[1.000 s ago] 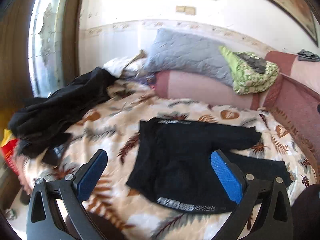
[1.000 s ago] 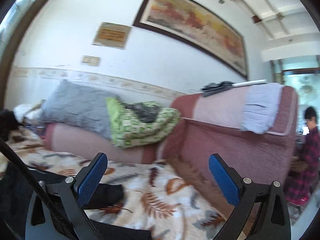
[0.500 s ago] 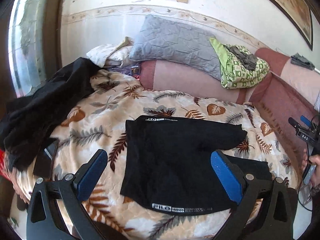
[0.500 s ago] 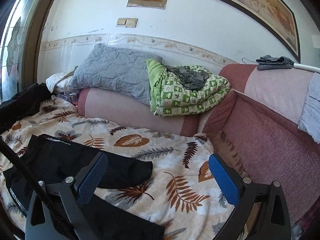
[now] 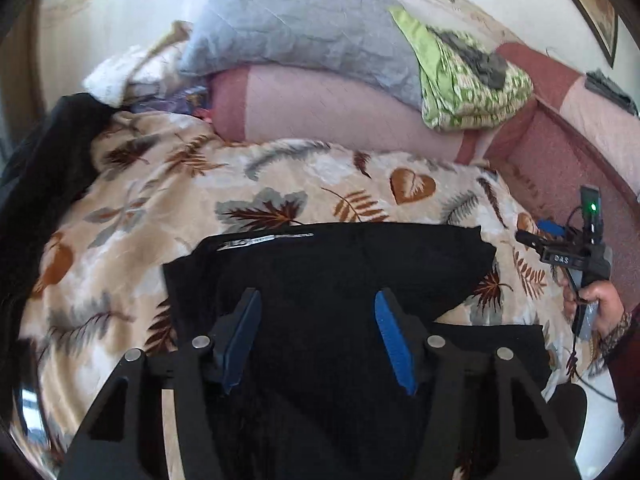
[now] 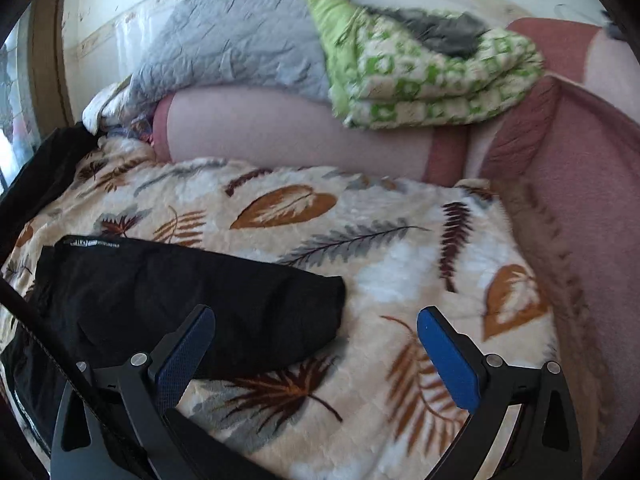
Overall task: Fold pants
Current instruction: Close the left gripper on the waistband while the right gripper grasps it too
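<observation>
Black pants [image 5: 340, 264] lie spread on the leaf-patterned blanket [image 5: 160, 200], one leg folded across, with white lettering at the hem. My left gripper [image 5: 316, 300] hovers low over the middle of the pants. Its jaws are closing and stand about half apart, and black cloth shows between the blue pads [image 5: 394, 344] without any visible pinch. In the right wrist view the pants [image 6: 180, 300] lie at the lower left. My right gripper [image 6: 316, 344] stands wide open over the blanket [image 6: 400, 280], just past the leg's end. A hand holds the right gripper [image 5: 534, 234] at the right edge of the left wrist view.
A pink bolster [image 6: 300, 132], a grey quilted pillow [image 6: 232, 52] and a folded green-and-white quilt [image 6: 432, 80] line the far side. A pink sofa side [image 6: 580, 200] bounds the right. Dark clothing [image 5: 44, 168] is heaped at the left edge.
Both views have tipped down and drawn closer to the bed. The left jaws have narrowed from wide apart to about half. The right gripper has come in over the blanket beside the pants leg.
</observation>
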Tool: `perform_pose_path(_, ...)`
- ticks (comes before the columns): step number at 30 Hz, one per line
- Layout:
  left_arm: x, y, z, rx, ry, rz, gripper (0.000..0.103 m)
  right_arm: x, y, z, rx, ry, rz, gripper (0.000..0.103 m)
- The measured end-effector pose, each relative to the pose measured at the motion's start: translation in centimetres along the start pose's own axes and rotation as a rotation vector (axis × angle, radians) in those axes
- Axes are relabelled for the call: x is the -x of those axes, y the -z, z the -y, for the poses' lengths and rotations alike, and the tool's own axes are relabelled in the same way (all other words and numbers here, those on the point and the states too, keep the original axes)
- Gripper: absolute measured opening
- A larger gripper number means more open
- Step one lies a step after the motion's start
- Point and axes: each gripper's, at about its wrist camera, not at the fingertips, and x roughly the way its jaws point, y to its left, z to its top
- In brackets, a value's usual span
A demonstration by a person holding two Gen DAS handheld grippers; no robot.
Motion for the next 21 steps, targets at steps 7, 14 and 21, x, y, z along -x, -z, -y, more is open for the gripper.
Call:
perform_pose_path(7,-13.2,-4.9,-1.6,-0.031,0.068,-0.201,0.063,-9.6,-3.5,-2.1,0.102,-0.123,-0.121,0.103)
perform_pose_path(14,-21.5,-8.1,-2.5,-0.126,0.104,-0.265,0.063,-16.6,-5.9,-5.2,0.209,-0.206,-0.183,0.1)
perform_pose_path(21,-25.6,-7.9,-3.2,-0.205,0.189,-0.373,0.063,-20.0,-6.0,-7.3,0.288,-0.329,-0.267,0.096)
